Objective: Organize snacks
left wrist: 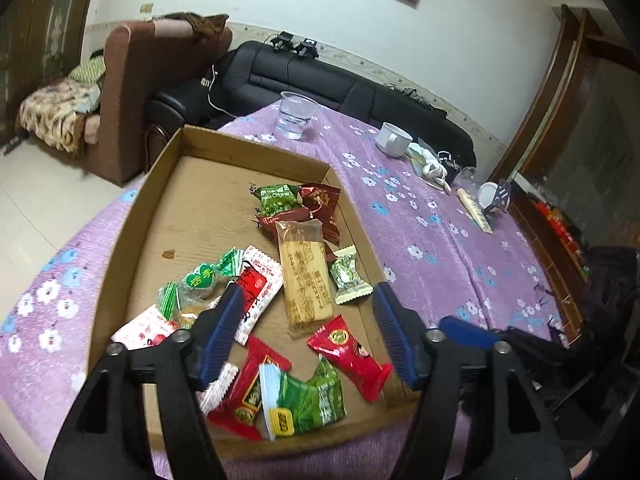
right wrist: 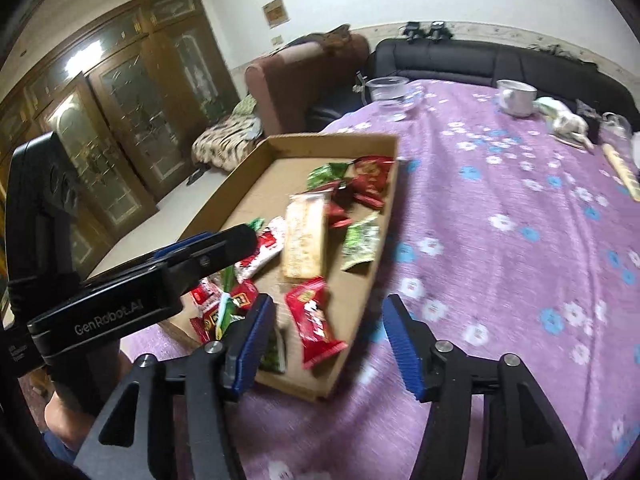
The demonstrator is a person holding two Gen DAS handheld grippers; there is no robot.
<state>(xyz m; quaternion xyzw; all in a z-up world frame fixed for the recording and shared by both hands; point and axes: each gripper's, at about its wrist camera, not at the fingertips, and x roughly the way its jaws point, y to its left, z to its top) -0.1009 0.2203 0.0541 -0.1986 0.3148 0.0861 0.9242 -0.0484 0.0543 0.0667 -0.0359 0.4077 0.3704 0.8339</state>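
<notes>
Both the left hand-held gripper (left wrist: 308,312) and right hand-held gripper (right wrist: 330,332) gape empty above the somewhat blurred snack-filled cardboard tray (left wrist: 160,184).

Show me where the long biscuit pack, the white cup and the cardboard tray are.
long biscuit pack (left wrist: 306,272): left wrist view, middle of wrapper.
white cup (left wrist: 394,140): left wrist view, outer wall.
cardboard tray (left wrist: 200,196): left wrist view, bare floor.
</notes>
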